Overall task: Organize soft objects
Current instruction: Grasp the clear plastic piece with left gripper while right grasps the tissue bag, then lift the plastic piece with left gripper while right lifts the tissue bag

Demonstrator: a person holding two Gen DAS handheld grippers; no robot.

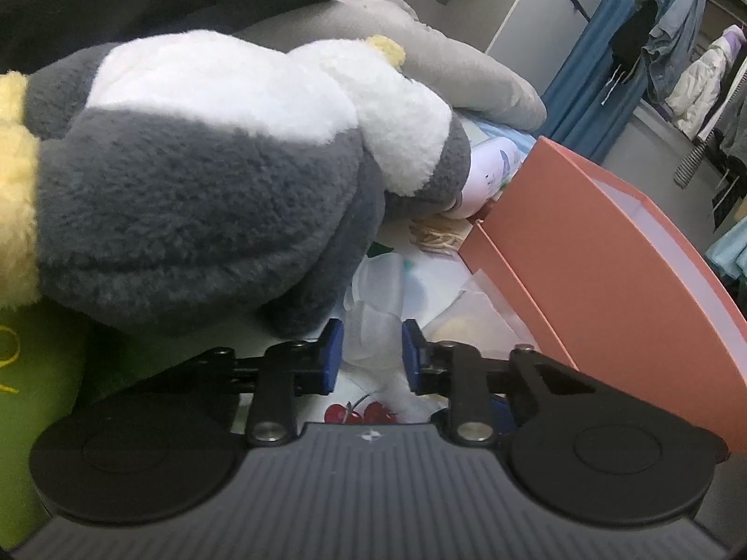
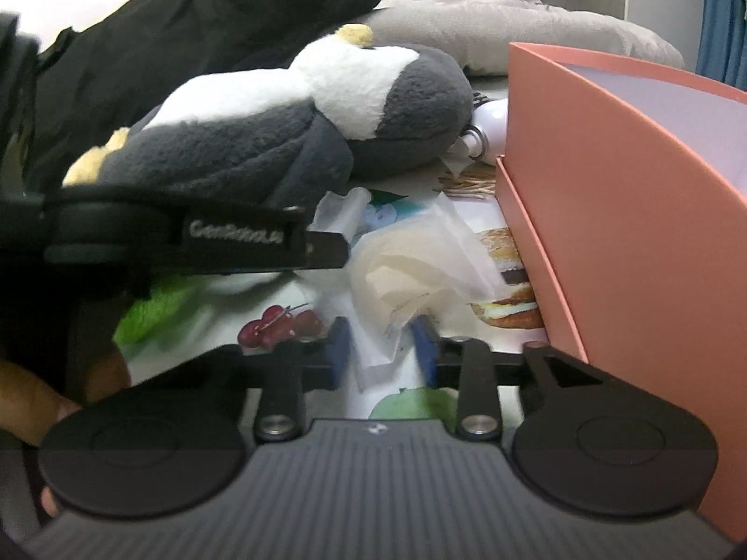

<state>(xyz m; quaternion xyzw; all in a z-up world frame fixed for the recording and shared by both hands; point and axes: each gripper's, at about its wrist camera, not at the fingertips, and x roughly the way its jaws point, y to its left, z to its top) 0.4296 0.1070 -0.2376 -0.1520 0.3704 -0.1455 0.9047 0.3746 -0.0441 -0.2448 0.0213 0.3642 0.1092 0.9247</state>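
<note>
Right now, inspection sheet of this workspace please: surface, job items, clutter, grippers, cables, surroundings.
Surface: printed cloth with cherry and burger pictures.
Job's things: grey-and-white penguin plush lying on its side; green plush under it; grey plush behind; pink box open.
Clutter: crumpled plastic bag; white bottle behind the box.
Grippers: left gripper jaws parted, empty; right gripper jaws parted around the bag's edge, not clamped.
Cables: nothing seen.
Surroundings: blue curtain, hanging clothes.
</note>
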